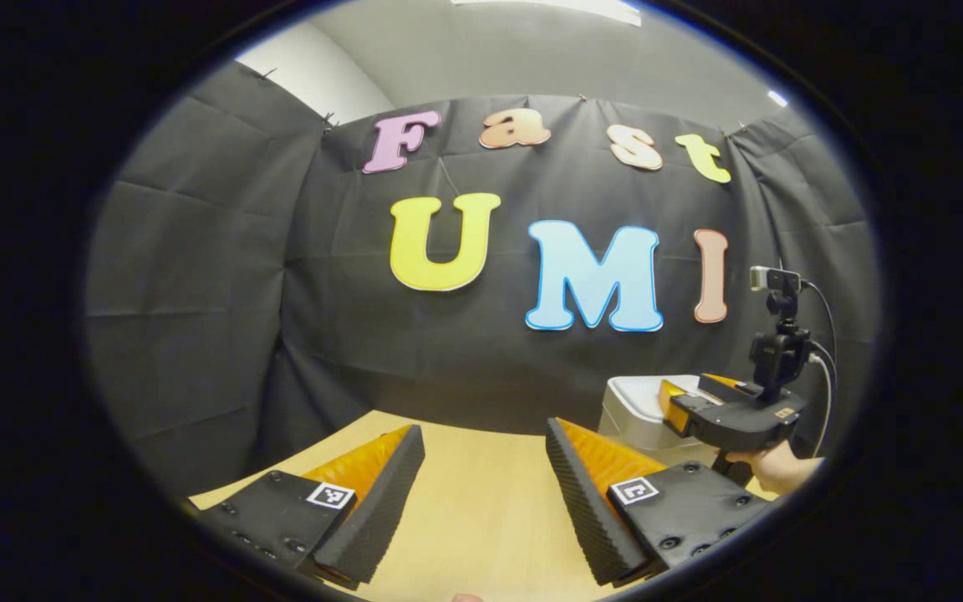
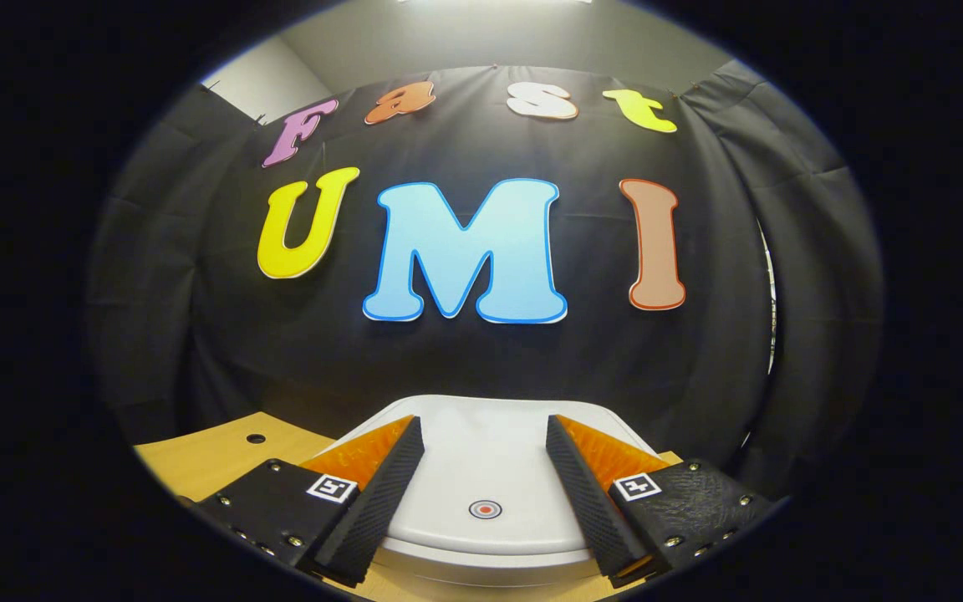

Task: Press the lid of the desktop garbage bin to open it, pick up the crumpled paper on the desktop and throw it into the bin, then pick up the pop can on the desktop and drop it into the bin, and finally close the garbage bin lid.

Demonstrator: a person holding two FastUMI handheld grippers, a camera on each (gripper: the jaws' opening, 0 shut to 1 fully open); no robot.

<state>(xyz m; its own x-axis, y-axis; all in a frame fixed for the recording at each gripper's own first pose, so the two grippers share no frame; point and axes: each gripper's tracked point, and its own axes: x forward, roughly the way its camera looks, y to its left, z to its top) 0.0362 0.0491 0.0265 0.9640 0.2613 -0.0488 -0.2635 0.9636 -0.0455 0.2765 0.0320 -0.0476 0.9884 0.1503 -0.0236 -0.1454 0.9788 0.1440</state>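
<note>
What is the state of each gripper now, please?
Left gripper: open, holding nothing, above the wooden desktop.
Right gripper: open, holding nothing, over the closed lid of the white garbage bin.

Wooden table (image 1: 481,502) (a hole (image 2: 256,438) in it).

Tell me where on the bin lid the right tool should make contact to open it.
Come down from above onto the red-ringed button near the front edge of the closed white bin lid. The lid is flat with no handle to pinch, and the open right tool sits over it.
</note>
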